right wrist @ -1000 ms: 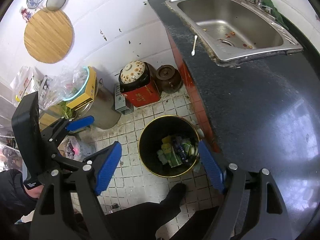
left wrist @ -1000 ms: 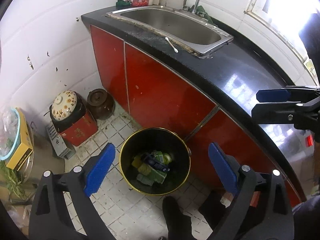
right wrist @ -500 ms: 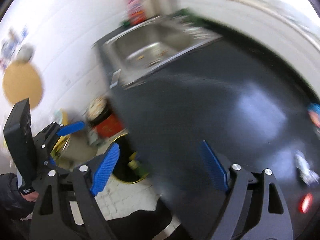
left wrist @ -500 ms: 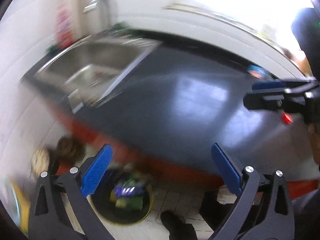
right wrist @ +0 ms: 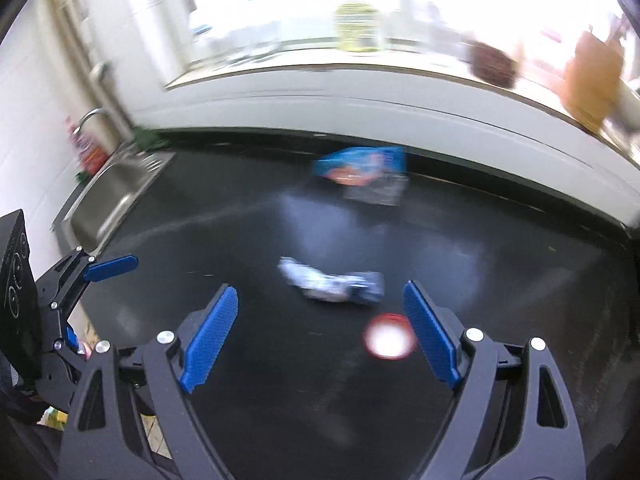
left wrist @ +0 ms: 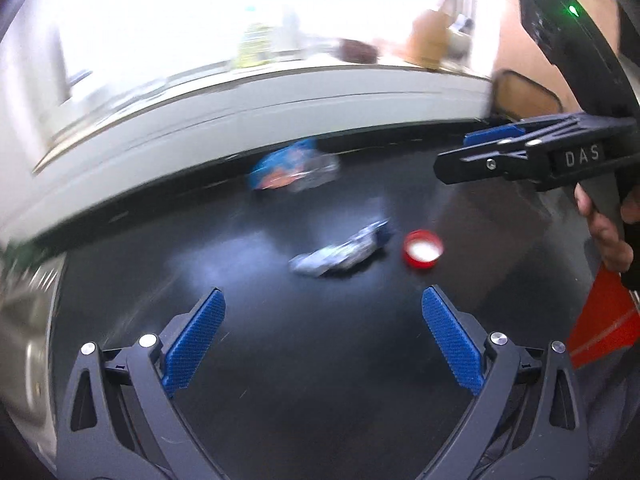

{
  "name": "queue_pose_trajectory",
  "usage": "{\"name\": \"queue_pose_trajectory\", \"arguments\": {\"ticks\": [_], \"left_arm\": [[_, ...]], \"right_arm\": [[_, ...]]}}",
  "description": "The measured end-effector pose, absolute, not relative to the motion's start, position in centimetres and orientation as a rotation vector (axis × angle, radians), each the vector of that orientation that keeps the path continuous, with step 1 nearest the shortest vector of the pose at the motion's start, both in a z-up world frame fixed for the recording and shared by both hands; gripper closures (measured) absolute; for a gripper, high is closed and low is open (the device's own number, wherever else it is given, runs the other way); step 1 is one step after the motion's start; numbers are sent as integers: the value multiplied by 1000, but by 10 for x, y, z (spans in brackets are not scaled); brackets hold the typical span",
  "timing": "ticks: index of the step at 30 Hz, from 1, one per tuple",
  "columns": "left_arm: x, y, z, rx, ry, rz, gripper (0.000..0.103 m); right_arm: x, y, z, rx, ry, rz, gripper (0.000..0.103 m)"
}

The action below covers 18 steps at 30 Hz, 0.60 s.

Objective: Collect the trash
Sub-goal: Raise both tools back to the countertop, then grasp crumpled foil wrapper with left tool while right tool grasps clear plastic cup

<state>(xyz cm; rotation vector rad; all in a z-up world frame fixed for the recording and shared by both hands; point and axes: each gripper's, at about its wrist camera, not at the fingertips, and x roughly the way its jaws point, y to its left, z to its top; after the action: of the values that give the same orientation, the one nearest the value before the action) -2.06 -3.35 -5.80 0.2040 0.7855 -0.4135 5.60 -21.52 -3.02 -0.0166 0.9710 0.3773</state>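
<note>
A crumpled silver and blue wrapper (left wrist: 340, 254) (right wrist: 332, 282) lies on the black counter (left wrist: 280, 360) (right wrist: 280, 400). A red bottle cap (left wrist: 423, 249) (right wrist: 389, 340) sits just right of it. Farther back, by the wall, lies a blue and orange packet (left wrist: 292, 168) (right wrist: 362, 168). My left gripper (left wrist: 322, 308) (right wrist: 102, 300) hovers open over the counter, short of the wrapper. My right gripper (right wrist: 320, 304) (left wrist: 454, 152) is also open above the counter, the wrapper ahead between its fingers and the cap near its right finger. Neither holds anything. Both views are blurred.
The steel sink (right wrist: 116, 192) is set into the counter's left end, with a tap (right wrist: 90, 116) behind it. A white sill (right wrist: 360, 92) runs along the back, with an oil bottle (right wrist: 356, 20) and brown items on it. A person's hand (left wrist: 608, 232) grips the right tool.
Both grippers have swung up and right, away from the black bin on the floor and onto the counter. The bin has left both views; the wrapper, cap and packet have come in.
</note>
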Motion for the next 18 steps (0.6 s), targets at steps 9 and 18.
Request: {"name": "queue_pose_trajectory", "arguments": {"ticks": [9,18], "left_arm": [[27,-92,-82,306,835,-495,7],[71,-104,-131,388,912,-534,7]], "right_arm": [[83,-255,-52,10,1020,400,21],[161,-239,-90,-80,1085,545,21]]}}
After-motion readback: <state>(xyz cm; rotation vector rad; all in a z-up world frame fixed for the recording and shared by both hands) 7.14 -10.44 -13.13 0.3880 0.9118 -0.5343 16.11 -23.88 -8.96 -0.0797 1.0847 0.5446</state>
